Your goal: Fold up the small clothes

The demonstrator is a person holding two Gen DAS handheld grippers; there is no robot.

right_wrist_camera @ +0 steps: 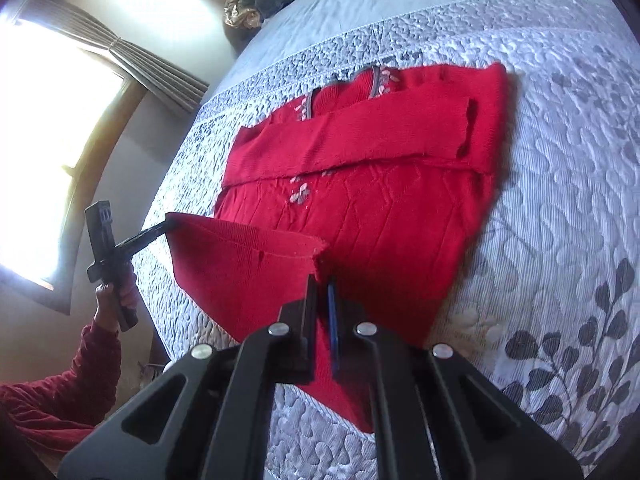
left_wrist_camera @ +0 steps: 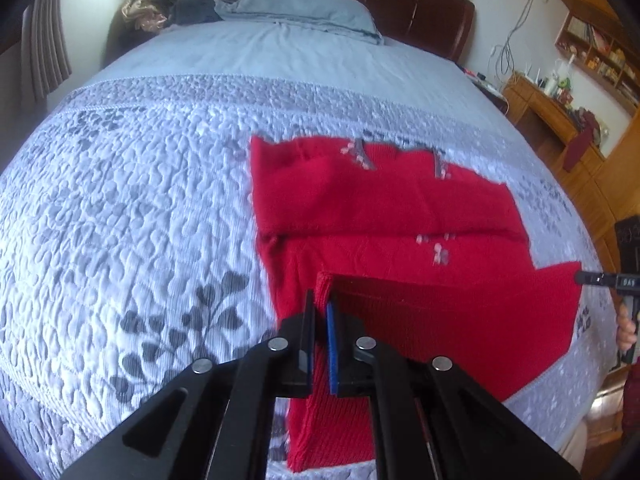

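Observation:
A small red knitted sweater point(left_wrist_camera: 380, 208) with pale flower embroidery lies on the quilted bedspread, sleeves folded across its chest; it also shows in the right wrist view point(right_wrist_camera: 380, 216). Its bottom hem point(left_wrist_camera: 440, 308) is lifted off the bed and stretched between both grippers. My left gripper point(left_wrist_camera: 322, 300) is shut on one hem corner. My right gripper point(right_wrist_camera: 322, 280) is shut on the other hem corner point(right_wrist_camera: 316, 256). The right gripper's tip shows at the far hem corner in the left wrist view point(left_wrist_camera: 588, 278), and the left gripper in the right wrist view point(right_wrist_camera: 156, 232).
The grey-white quilted bedspread point(left_wrist_camera: 140, 220) covers a wide bed with a blue pillow point(left_wrist_camera: 304, 12) and piled clothes point(left_wrist_camera: 180, 4) by the dark headboard. A wooden desk with shelves point(left_wrist_camera: 560, 100) stands right of the bed. A curtained window point(right_wrist_camera: 60, 140) is on the other side.

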